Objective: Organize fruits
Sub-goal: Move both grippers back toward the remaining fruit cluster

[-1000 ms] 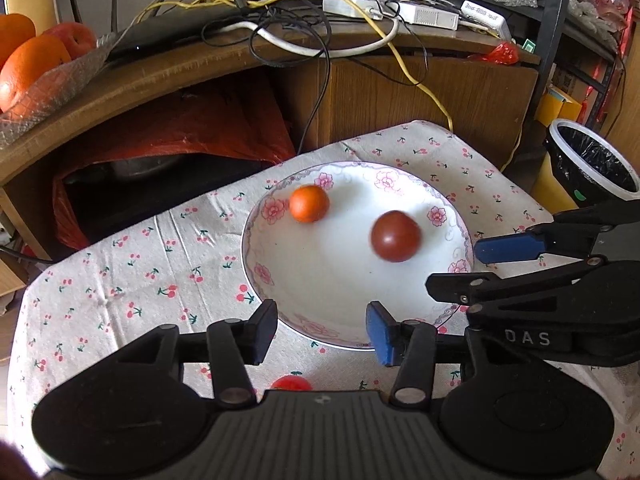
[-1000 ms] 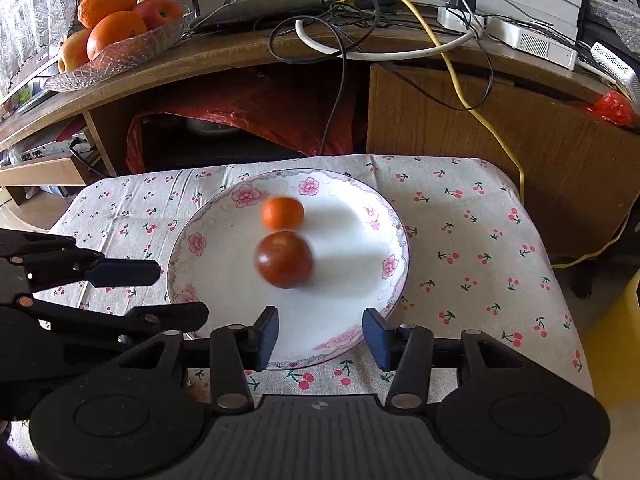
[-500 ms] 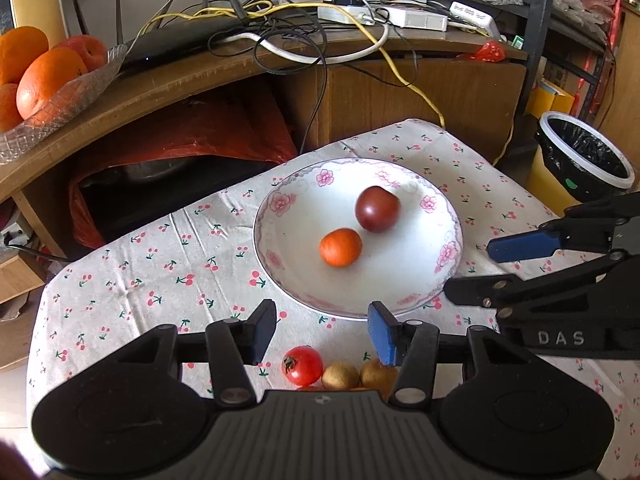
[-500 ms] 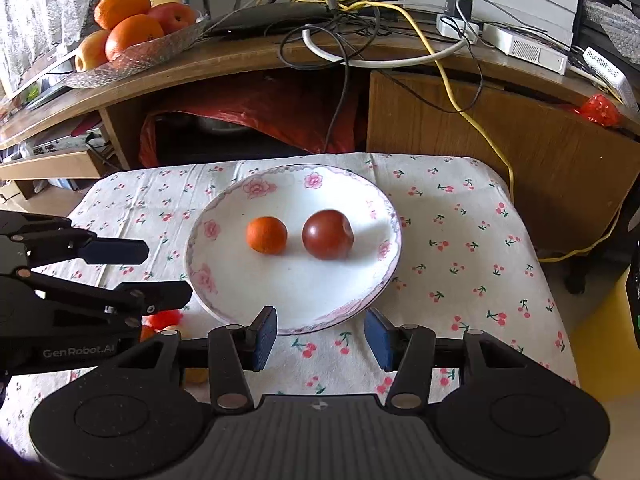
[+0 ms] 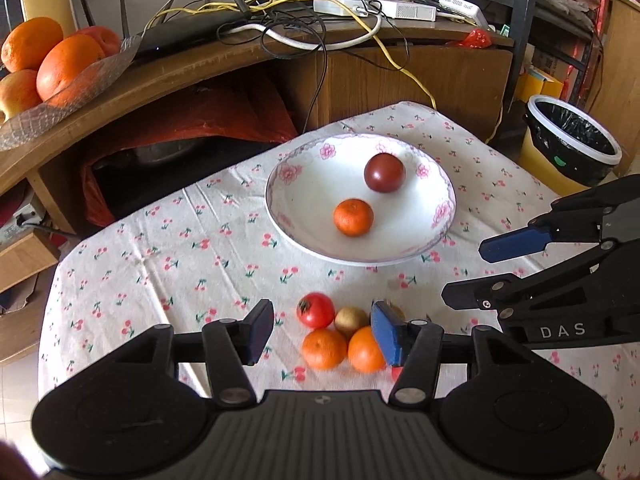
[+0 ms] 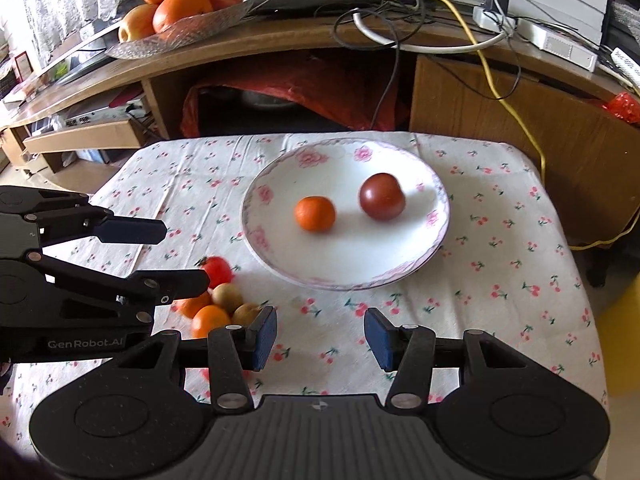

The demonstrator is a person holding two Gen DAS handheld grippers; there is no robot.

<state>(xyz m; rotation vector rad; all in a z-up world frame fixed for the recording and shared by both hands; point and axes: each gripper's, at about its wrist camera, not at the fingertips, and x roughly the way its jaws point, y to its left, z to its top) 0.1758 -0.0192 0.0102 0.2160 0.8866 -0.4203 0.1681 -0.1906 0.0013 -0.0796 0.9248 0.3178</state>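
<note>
A white floral plate on the cherry-print tablecloth holds a small orange and a dark red tomato. In front of the plate lies a cluster on the cloth: a red tomato, a brown kiwi and two oranges. My left gripper is open and empty, hovering over this cluster. My right gripper is open and empty, over bare cloth right of the cluster.
A wooden desk behind the table carries a glass bowl of oranges and apples and tangled cables. A bin with a black liner stands at the right. The table edge drops off at the left.
Both grippers have pulled back from the plate towards the near side, bringing the fruit cluster into view. The dark tomato rolled across the plate and now rests beside the small orange.
</note>
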